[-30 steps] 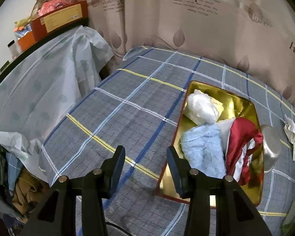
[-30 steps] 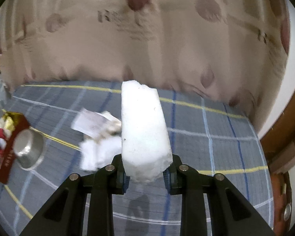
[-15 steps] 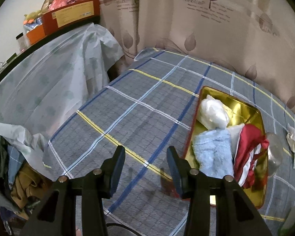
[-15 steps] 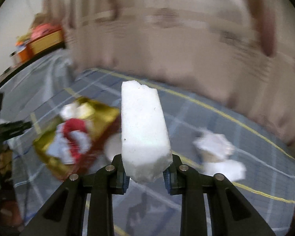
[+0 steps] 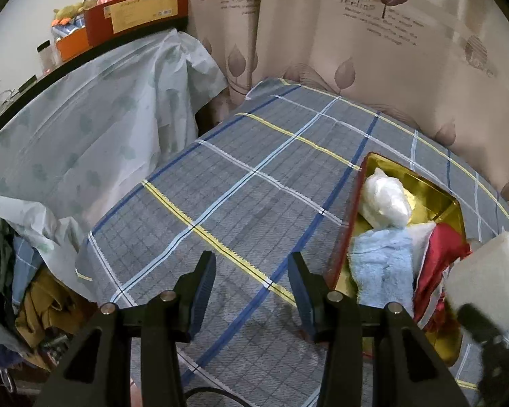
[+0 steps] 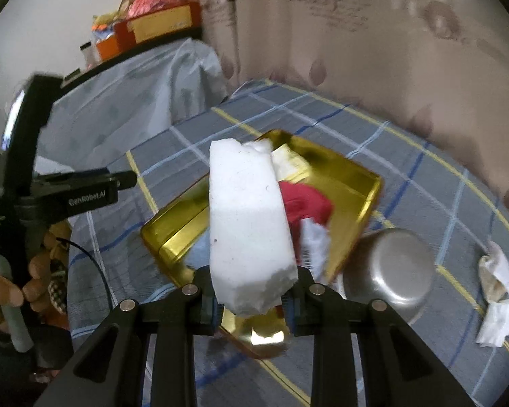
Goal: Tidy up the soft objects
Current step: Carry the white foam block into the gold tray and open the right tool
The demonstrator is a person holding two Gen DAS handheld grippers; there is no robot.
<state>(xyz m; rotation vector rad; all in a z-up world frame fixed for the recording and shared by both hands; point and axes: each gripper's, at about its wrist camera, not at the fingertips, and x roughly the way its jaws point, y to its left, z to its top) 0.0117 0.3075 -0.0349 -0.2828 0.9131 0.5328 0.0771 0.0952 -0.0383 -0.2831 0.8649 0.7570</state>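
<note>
My right gripper [image 6: 252, 300] is shut on a white foam block [image 6: 249, 224] and holds it above the near end of the gold tray [image 6: 349, 173]. The block also shows at the right edge of the left wrist view [image 5: 485, 285]. The tray [image 5: 427, 186] holds a white plastic bag [image 5: 385, 203], a light blue towel [image 5: 381, 271] and a red cloth [image 5: 437, 257]. My left gripper [image 5: 251, 283] is open and empty over the plaid cloth, left of the tray.
A steel bowl [image 6: 397, 264] lies upside down right of the tray. Crumpled white tissues [image 6: 497, 291] lie further right. A curtain [image 5: 356, 51] hangs behind the plaid table [image 5: 241, 176]. A plastic-covered shelf [image 5: 85, 129] stands at left, with clothes [image 5: 34, 291] below.
My right gripper has swung left with the foam block, from over the tissues to above the tray. My left gripper has drawn back slightly and stays open.
</note>
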